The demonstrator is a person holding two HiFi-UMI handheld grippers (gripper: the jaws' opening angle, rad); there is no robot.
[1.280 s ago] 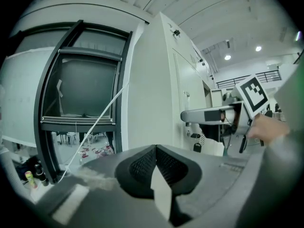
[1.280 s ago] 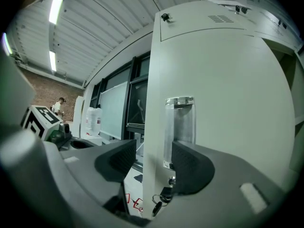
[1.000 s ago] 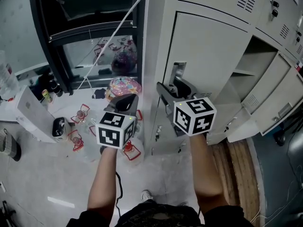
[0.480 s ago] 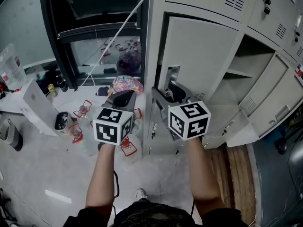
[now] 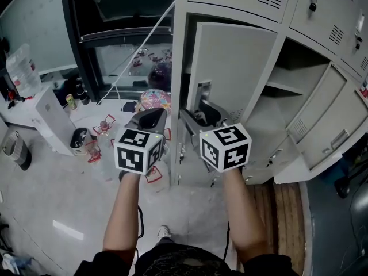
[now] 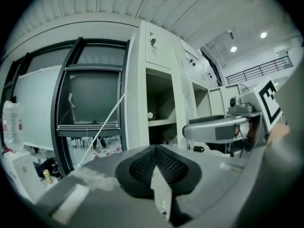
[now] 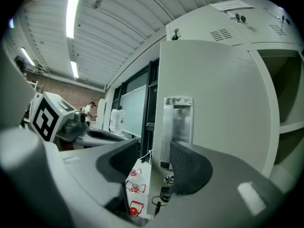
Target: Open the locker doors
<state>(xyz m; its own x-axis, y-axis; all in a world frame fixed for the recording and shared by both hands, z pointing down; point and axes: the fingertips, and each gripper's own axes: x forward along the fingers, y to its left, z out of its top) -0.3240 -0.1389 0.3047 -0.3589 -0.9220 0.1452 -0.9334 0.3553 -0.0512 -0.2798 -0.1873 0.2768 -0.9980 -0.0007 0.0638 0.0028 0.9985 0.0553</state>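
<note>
A pale grey locker door stands partly swung out from the bank of lockers. My right gripper is at the door's free edge by the metal handle recess. In the right gripper view the door edge and handle plate sit between the jaws of the right gripper. The jaws have just been closing. One pad lies against the door face, and a gap shows beside the other. My left gripper hovers to the left of the door, shut and holding nothing.
Lower locker doors hang open at the right, beside an open compartment with a shelf. Bottles, a white box and a colourful ball lie on the floor at left. A white cord slants past the dark window frame.
The door has swung further out, with a wider dark gap at its edge. Both grippers have drifted left and toward me, the right one staying at the door edge.
</note>
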